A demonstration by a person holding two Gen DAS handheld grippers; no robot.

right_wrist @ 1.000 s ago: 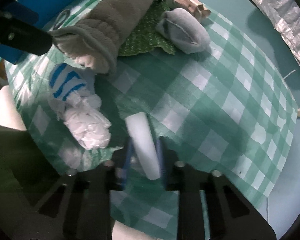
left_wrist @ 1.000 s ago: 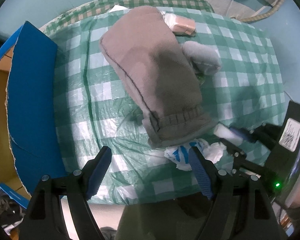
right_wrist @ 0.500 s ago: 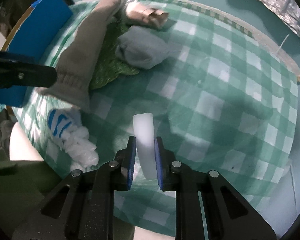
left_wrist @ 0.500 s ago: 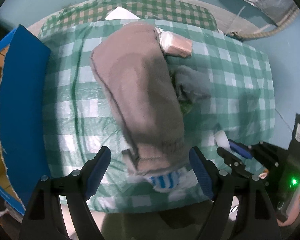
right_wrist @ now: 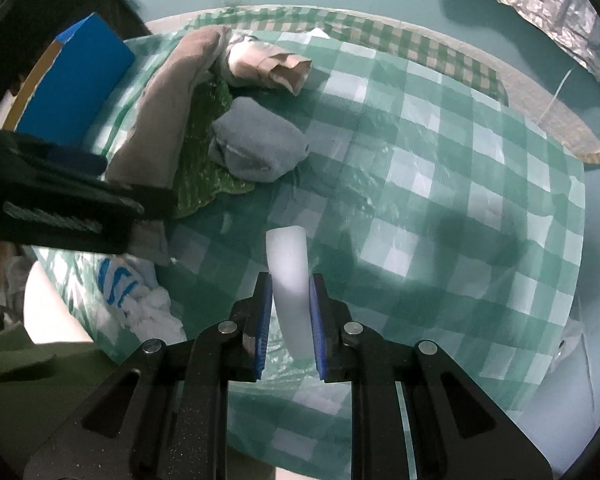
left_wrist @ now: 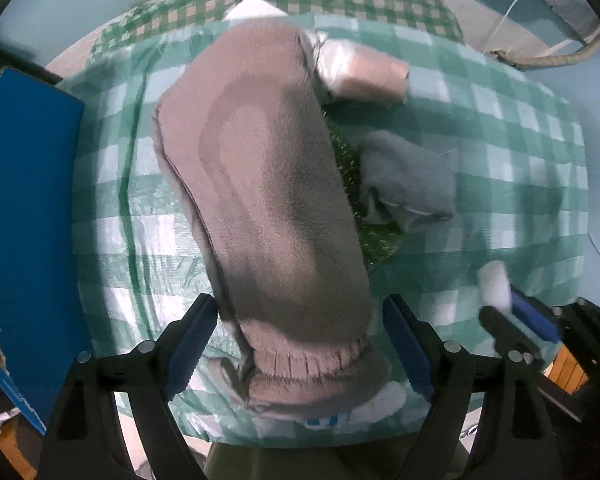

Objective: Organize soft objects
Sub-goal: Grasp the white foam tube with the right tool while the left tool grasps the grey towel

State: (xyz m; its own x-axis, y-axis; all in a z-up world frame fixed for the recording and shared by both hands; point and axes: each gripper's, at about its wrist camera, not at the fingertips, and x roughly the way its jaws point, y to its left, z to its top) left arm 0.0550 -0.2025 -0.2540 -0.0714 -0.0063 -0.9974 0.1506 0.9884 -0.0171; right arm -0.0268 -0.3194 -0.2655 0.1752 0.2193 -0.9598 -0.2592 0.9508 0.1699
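**Wide jaws straddle brown sock as foam piece is held aloft**

The left gripper (left_wrist: 294, 348) points straight down over a worktop (left_wrist: 512, 128) covered in green-and-white check, its jaws opening and standing either side of the ribbed cuff of a long brown sock (left_wrist: 268, 200), the blue pads clear of the fabric. The sock lies lengthwise across the middle of the cloth, partly covering a green textured cloth (left_wrist: 352, 184). On that green cloth's right edge sits a folded grey sock (left_wrist: 408, 188); a beige wrapped bundle (left_wrist: 364, 74) lies at the sock's far end. A white-and-blue striped item (right_wrist: 136, 292) pokes out at the near edge, beneath the cuff. The right gripper (right_wrist: 290, 318) has its jaws clamped on a white foam piece (right_wrist: 288, 276), held above the checked cloth, well apart from the other things. A blue box flap (left_wrist: 24, 216) stands at the worktop's left side.
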